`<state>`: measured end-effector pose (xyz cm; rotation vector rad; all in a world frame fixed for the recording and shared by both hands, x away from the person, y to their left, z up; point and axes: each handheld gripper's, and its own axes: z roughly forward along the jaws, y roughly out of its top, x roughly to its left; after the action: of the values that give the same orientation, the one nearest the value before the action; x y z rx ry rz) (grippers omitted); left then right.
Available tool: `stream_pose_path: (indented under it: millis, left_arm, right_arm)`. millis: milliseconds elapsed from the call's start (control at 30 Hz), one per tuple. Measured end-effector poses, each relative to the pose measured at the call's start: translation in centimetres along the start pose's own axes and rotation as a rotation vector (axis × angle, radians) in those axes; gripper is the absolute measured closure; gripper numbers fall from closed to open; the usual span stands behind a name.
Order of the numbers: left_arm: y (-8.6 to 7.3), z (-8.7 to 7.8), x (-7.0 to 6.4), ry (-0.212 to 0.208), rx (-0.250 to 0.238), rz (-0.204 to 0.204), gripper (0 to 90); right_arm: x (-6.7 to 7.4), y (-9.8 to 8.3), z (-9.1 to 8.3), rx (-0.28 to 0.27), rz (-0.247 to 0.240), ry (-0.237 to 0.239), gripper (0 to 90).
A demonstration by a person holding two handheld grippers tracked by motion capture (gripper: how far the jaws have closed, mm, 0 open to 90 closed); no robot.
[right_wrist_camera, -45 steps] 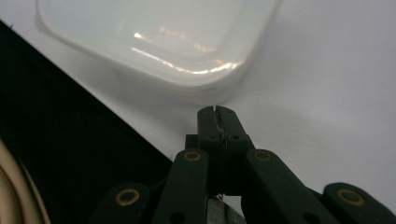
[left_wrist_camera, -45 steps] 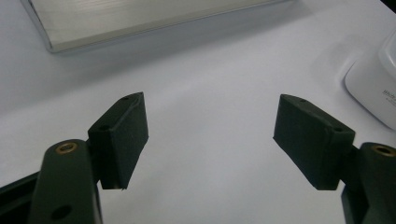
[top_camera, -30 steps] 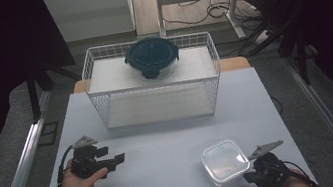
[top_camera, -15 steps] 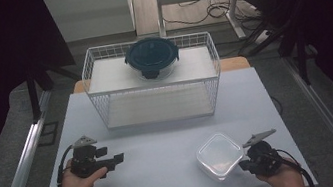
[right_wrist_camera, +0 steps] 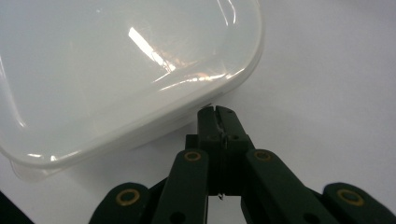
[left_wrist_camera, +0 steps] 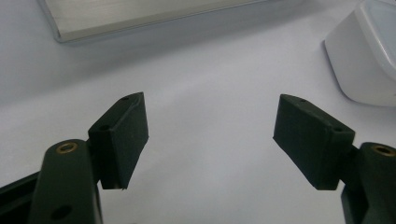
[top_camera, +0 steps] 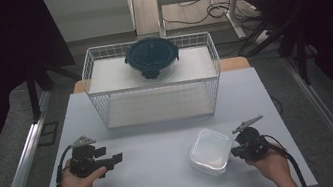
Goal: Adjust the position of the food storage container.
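A white square lidded container lies on the pale table, front right of the middle. My right gripper is shut, and its closed tips touch the container's near edge. I see nothing between the jaws. At the front left, a hand holds my left gripper open just above the table, pointing right, with nothing between its fingers. In the left gripper view the container shows at the far right, well apart from those jaws.
A white wire basket stands at the back middle of the table; its base edge shows in the left gripper view. A dark round lidded container rests on top of the basket. Bare table lies between the two grippers.
My right gripper has moved left and a little farther from the front edge, and the white container has shifted the same way with it. The left gripper has stayed put.
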<state>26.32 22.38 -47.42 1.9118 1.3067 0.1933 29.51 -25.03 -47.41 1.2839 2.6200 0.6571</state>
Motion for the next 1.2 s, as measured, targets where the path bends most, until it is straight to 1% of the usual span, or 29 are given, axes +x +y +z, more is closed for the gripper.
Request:
stream_pose_path:
  millis: [133, 400, 467, 567, 667, 700, 867, 1067, 1133, 1200]
  left_arm:
    - [0.0, 0.0, 0.0, 0.001, 0.001, 0.001, 25.8]
    - [0.0, 0.2, 0.0, 0.001, 0.006, 0.003, 25.8]
    - [-0.1, 0.2, 0.0, 0.000, 0.007, 0.002, 25.8]
    - [0.0, 0.2, 0.1, 0.002, 0.007, 0.002, 25.8]
    - [-0.1, 0.2, 0.1, 0.002, 0.009, 0.001, 25.8]
    - [-0.1, 0.2, 0.1, 0.001, 0.009, 0.001, 25.8]
    - [-0.1, 0.2, 0.2, 0.000, 0.005, -0.007, 25.8]
    - [-0.1, 0.1, 0.4, -0.001, 0.002, -0.010, 25.8]
    - [-0.1, 0.2, 0.4, -0.003, 0.004, -0.012, 25.8]
    - [-0.1, 0.2, 0.4, -0.004, 0.004, -0.012, 25.8]
  right_arm:
    - [0.2, 0.9, 0.4, -0.002, -0.007, -0.001, 89.1]
    - [0.9, 2.5, 1.5, -0.001, -0.036, -0.002, 89.2]
    - [1.3, 2.9, 1.7, -0.001, -0.047, -0.002, 89.1]
    - [2.0, 3.7, 2.0, -0.014, -0.060, 0.022, 89.1]
    - [2.5, 4.3, 2.4, -0.010, -0.074, 0.013, 89.1]
    - [2.7, 4.6, 2.6, -0.010, -0.085, 0.009, 89.2]
    - [3.7, 5.7, 3.3, -0.012, -0.117, 0.009, 89.1]
    - [4.4, 6.5, 4.0, -0.018, -0.133, 0.008, 89.2]
    - [4.6, 6.7, 4.2, -0.022, -0.131, 0.013, 89.1]
    - [5.0, 7.0, 4.4, -0.025, -0.142, 0.019, 89.2]
